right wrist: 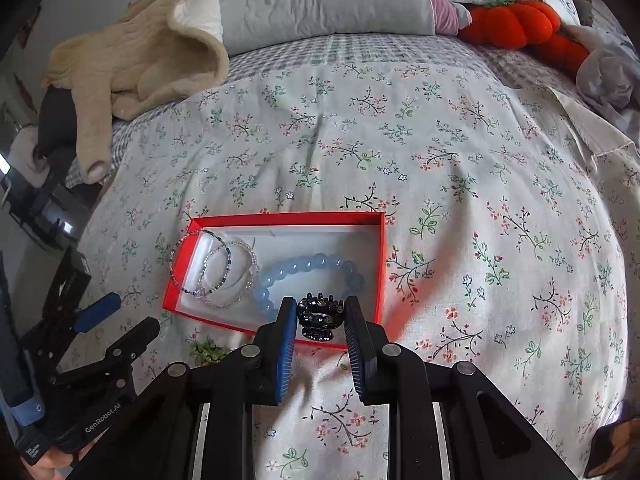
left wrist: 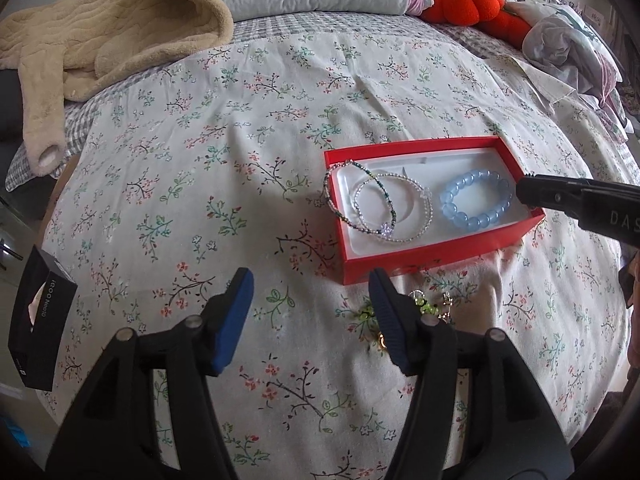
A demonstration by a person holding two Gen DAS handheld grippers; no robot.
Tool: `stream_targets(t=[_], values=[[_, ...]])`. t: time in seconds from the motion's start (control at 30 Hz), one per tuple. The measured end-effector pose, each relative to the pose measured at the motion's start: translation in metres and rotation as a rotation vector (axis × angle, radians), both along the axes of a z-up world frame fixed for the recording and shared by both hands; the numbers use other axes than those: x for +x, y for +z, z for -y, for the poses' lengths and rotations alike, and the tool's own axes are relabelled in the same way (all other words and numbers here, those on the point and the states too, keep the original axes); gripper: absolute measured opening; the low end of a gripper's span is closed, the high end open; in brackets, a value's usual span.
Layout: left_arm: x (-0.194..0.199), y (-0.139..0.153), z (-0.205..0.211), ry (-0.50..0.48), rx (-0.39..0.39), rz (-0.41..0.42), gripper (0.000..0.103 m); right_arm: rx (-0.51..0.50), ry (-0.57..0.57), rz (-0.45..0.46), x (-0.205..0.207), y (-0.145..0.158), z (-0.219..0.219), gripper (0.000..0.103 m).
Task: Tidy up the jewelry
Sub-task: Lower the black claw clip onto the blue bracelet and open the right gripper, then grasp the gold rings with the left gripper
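Floral bedding (left wrist: pixel 248 128) is covering the bed, with a beige fleece garment (left wrist: pixel 108 28) and an orange plush (left wrist: pixel 468 2) lying at its far end. Near the middle, a red box (right wrist: pixel 280 219) with a white lining is sitting open, holding a blue bead bracelet (right wrist: pixel 308 268) at one end and two thin beaded bracelets (left wrist: pixel 384 208) at the other, one of them draping over the box's rim. The right gripper (right wrist: pixel 320 322) is clamping a dark rhinestone hair claw (right wrist: pixel 320 314) between its narrow-set blue pads above the box's near edge. The left gripper (left wrist: pixel 310 312) is standing wide with nothing between its fingers, just beside a green beaded trinket (left wrist: pixel 424 304) lying on the bedding. A black phone box (left wrist: pixel 40 320) is resting at the bed's left edge.
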State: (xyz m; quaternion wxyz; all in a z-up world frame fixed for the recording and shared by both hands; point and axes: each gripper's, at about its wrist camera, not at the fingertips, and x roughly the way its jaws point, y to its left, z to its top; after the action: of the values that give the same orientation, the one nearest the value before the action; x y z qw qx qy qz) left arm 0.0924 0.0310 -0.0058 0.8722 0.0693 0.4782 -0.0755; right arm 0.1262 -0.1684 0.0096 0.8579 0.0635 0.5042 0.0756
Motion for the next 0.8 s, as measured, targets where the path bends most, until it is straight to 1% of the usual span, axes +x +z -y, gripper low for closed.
stream_targets(t=[0.23,0.33,0.37,0.4,0.43,0.47,0.63,0.8], values=[[-0.002,-0.002,-0.005,0.001,-0.007,-0.012,0.063,-0.002,0.005,0.004,0.006,-0.002,-0.007,0.025],[-0.002,-0.004,-0.005,-0.001,-0.003,-0.016,0.064,0.012,0.026,-0.003,0.008,-0.002,-0.009,0.029],[-0.002,-0.004,-0.005,-0.002,-0.002,-0.017,0.065,0.017,0.034,-0.009,0.008,-0.002,-0.010,0.037],[-0.002,-0.005,-0.005,-0.002,0.000,-0.018,0.065,0.021,0.036,-0.007,0.007,-0.002,-0.010,0.051],[-0.002,-0.005,-0.004,-0.003,0.001,-0.019,0.066,0.022,0.035,0.001,0.005,0.000,-0.009,0.058],[-0.002,-0.005,-0.004,-0.004,0.002,-0.020,0.066,0.021,0.036,0.010,0.003,0.002,-0.009,0.061],[-0.005,-0.009,-0.004,-0.010,-0.007,-0.040,0.068,0.014,0.066,0.033,-0.011,0.012,-0.011,0.062],[-0.009,-0.019,-0.003,-0.025,-0.004,-0.084,0.068,0.002,0.088,0.009,-0.031,0.010,-0.011,0.065]])
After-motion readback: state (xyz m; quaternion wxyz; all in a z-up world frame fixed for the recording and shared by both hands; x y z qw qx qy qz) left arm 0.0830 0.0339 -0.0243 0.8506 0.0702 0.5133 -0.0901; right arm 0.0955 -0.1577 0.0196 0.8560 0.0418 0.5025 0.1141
